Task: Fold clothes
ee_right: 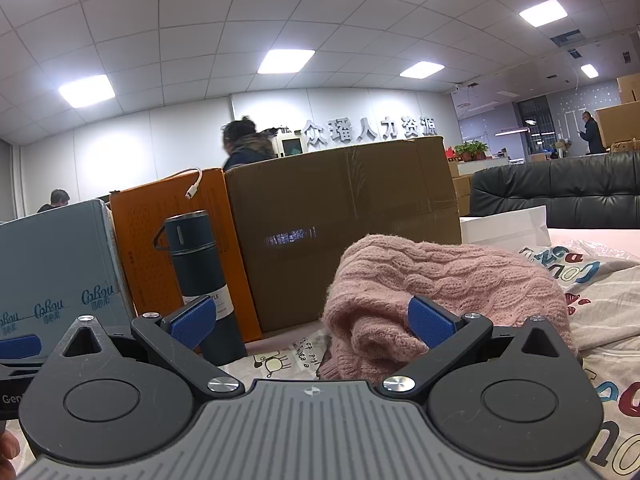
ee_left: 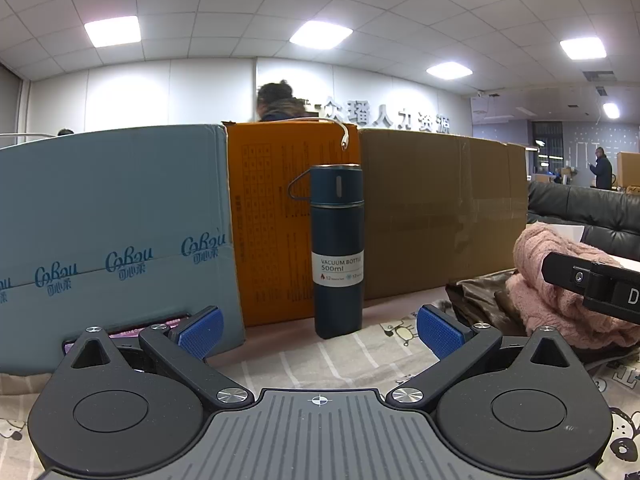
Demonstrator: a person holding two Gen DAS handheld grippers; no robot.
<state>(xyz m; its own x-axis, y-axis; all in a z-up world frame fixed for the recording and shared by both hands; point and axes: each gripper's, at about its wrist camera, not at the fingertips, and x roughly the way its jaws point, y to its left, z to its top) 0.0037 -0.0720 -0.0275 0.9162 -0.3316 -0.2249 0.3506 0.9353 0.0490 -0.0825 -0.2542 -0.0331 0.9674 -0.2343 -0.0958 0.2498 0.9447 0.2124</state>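
Note:
A crumpled pink knit sweater [ee_right: 440,280] lies on the patterned tablecloth [ee_right: 288,354], just ahead of my right gripper [ee_right: 312,322], which is open with nothing between its blue pads. A white printed garment [ee_right: 608,296] lies spread to the sweater's right. In the left wrist view the pink sweater [ee_left: 540,292] sits at the far right next to a dark brown garment [ee_left: 480,300], partly covered by the right gripper's black body [ee_left: 592,284]. My left gripper [ee_left: 320,330] is open and empty, low over the cloth, facing a dark blue vacuum bottle [ee_left: 338,252].
A grey-blue carton [ee_left: 112,232], an orange box [ee_left: 276,220] with a white cable on top, and a brown cardboard box [ee_left: 440,208] form a wall along the table's back. A black sofa [ee_right: 560,188] stands at the right. People move in the background.

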